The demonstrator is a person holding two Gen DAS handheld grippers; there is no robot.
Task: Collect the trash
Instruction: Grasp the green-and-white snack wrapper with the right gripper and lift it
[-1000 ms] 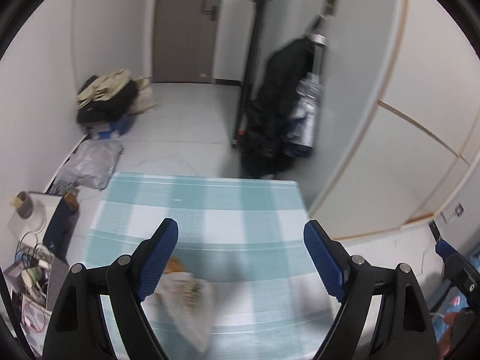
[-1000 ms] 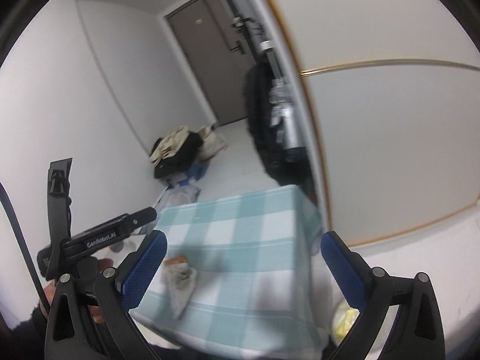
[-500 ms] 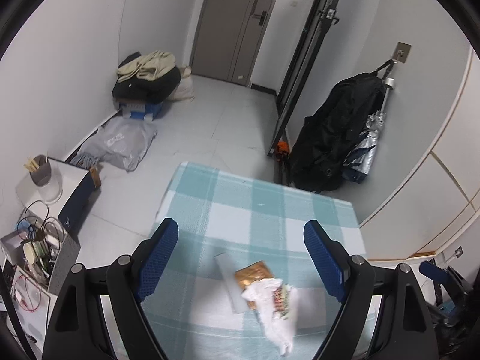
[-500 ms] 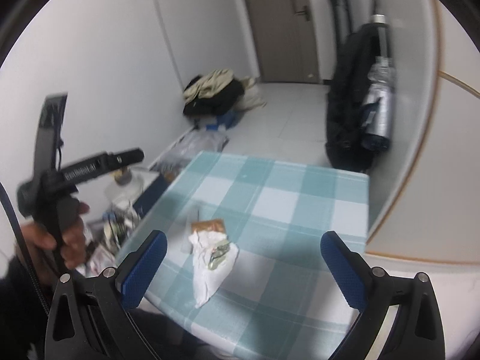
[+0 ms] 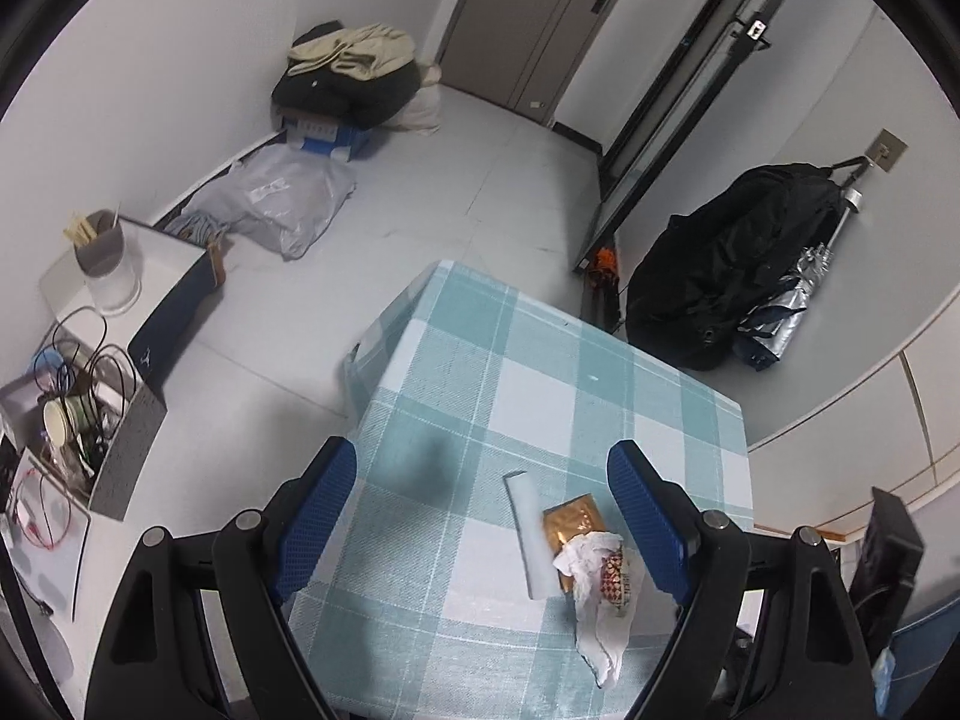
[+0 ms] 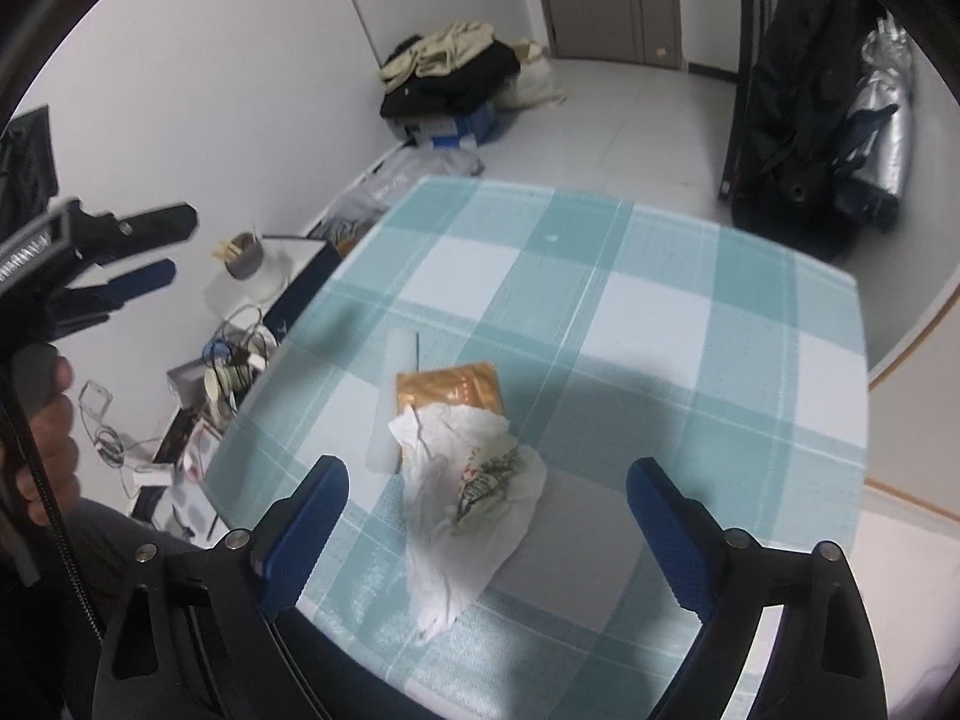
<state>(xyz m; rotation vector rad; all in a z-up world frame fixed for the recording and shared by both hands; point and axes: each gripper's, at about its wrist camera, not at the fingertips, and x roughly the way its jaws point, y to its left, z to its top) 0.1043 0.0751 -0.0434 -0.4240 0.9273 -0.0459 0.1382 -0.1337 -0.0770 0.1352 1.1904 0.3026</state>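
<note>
On the teal-and-white checked tablecloth (image 5: 540, 390) (image 6: 660, 312) lies a small heap of trash: a crumpled white plastic bag (image 5: 594, 594) (image 6: 468, 510), a gold foil wrapper (image 5: 573, 519) (image 6: 450, 387) and a white paper strip (image 5: 531, 531) (image 6: 387, 396). My left gripper (image 5: 483, 510) hovers open above the table, with the heap near its right finger. My right gripper (image 6: 486, 516) hangs above the white bag, its jaws closing but still wide, the pads clear of the bag. The left gripper (image 6: 141, 252) shows at the left of the right wrist view, held by a hand (image 6: 45, 432).
Left of the table stand a grey box (image 5: 90, 420) with cables and a paper cup, and a white stand with a grey cup (image 5: 102, 252). On the floor lie a plastic bag (image 5: 276, 204) and piled clothes (image 5: 354, 72). A black backpack (image 5: 726, 264) leans on the right wall.
Both grippers have swung downward toward the table, so the trash heap now looks larger and nearer. In the right wrist view the heap came to lie between the fingers. The right jaws narrowed slightly.
</note>
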